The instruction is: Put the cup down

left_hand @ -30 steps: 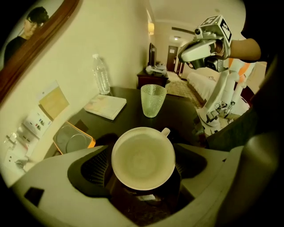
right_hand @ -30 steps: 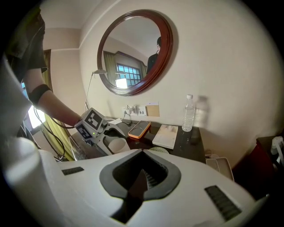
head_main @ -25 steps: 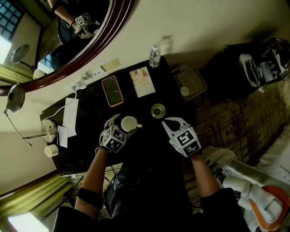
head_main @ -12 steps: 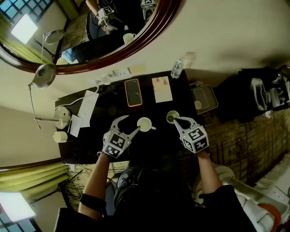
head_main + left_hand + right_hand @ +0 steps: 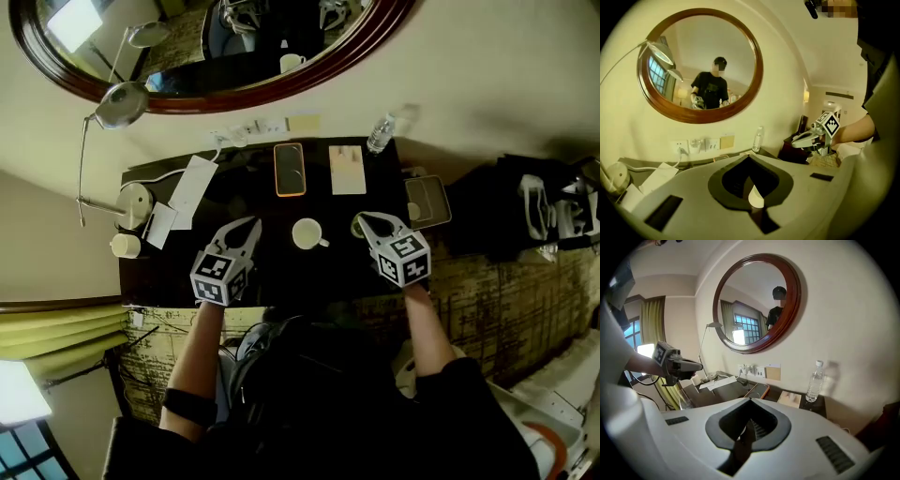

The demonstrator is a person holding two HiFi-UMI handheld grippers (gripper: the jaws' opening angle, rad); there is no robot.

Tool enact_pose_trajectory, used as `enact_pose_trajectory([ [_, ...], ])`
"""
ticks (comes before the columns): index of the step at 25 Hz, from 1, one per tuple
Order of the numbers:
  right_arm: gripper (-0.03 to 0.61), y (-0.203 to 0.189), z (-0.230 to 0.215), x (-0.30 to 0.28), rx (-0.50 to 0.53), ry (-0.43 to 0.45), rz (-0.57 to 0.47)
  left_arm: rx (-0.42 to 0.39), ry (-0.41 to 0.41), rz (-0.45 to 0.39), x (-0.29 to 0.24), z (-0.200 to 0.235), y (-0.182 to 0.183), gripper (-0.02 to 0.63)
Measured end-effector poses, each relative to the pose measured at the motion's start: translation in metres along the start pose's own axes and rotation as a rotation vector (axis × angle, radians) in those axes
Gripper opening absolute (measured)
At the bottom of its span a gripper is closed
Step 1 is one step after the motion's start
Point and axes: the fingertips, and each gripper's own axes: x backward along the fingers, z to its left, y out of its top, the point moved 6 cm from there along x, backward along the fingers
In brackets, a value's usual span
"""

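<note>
**Step in hand: release and clearance (judged)**

The cup [image 5: 307, 233] stands upright on the dark worktop [image 5: 281, 281], handle turned toward the right claw [image 5: 362, 219]. Neither claw touches it, so the put-down looks complete and only clearance remains.

**Claw state**
- Left claw [image 5: 251, 224]: clenched and empty. Its jaws have just closed with nothing between them. It sits to the left of the cup, apart from it.
- Right claw: clenched and empty, to the right of the cup, on the handle side. Its tips lie over a small green dish [image 5: 356, 228].

**Procedure**
1. Move each claw away from the cup on its own side, not across it.
2. Lift before sweeping sideways, because the handle projects toward the right claw.
3. Avoid the phone [image 5: 290, 169] and the card [image 5: 348, 170], which lie beyond the cup toward the wall.

**Pose**
Both forearms reach in from the near edge, one on each side of the cup. Each claw points forward toward the wall and slightly downward. The left claw angles inward toward the cup.
</note>
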Motion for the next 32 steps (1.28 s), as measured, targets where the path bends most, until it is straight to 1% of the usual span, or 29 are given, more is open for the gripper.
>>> enact_pose_trajectory([
  [3,0.008,0.006,0.005,0.001,-0.017,0.0,-0.019,0.029,0.033,-0.015,0.013,0.004,-0.002,0.006],
  [6,0.008,0.01,0.008,0.0,-0.015,-0.015,-0.023,0.012,0.034,-0.011,0.021,0.002,-0.001,0.006],
  [11,0.008,0.008,0.017,0.006,0.033,-0.045,-0.018,0.03,0.034,-0.007,0.036,0.0,-0.008,0.006],
  [18,0.008,0.002,0.017,0.017,0.024,-0.079,-0.009,0.031,0.02,0.0,0.038,-0.004,-0.014,0.006],
  [23,0.008,0.004,0.018,0.022,0.021,-0.083,-0.011,0.024,0.011,0.001,0.036,-0.006,-0.014,0.006],
  [28,0.008,0.004,0.014,0.025,0.019,-0.093,-0.017,0.014,0.023,0.017,0.036,-0.003,-0.015,0.006],
  [32,0.009,0.002,0.01,0.028,0.016,-0.099,-0.016,0.021,0.03,0.031,0.036,-0.002,-0.016,0.006],
])
